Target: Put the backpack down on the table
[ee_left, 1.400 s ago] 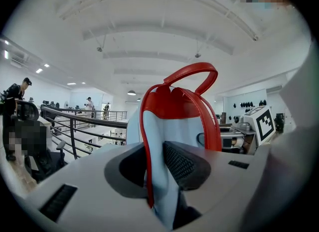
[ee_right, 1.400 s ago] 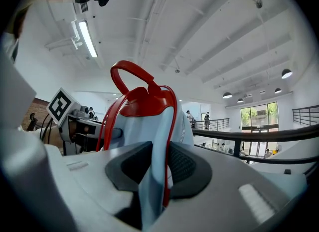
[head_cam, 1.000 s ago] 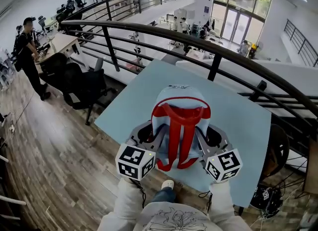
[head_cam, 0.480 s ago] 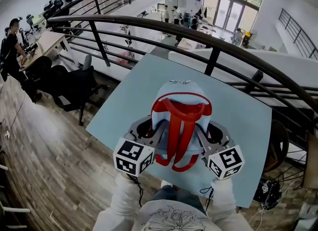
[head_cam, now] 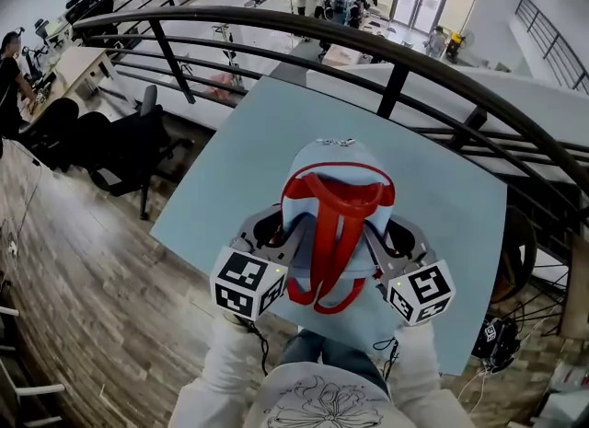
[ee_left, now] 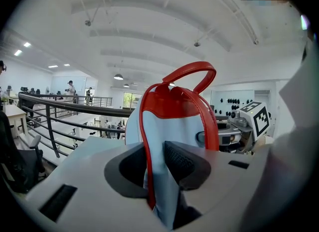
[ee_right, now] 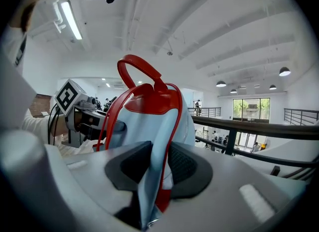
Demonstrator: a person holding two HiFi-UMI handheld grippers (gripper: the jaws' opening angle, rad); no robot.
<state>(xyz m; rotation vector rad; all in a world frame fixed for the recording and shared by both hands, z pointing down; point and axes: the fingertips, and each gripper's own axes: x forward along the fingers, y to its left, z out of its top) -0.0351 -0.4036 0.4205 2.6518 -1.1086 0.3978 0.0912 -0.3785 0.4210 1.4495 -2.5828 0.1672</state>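
The light-blue backpack (head_cam: 324,198) with red straps (head_cam: 333,233) is upright over the near part of the pale table (head_cam: 230,159). We cannot tell whether its base touches. We judge it could topple or slip off the near edge if we let go too soon, since it sits close to that edge. The left gripper (ee_left: 155,168) pinches fabric and strap on its left side. The right gripper (ee_right: 158,168) does the same on its right, so both clamp it between them.

One backpack (head_cam: 336,205), one table (head_cam: 235,173), two claws: left claw (ee_left: 157,163), right claw (ee_right: 159,168).
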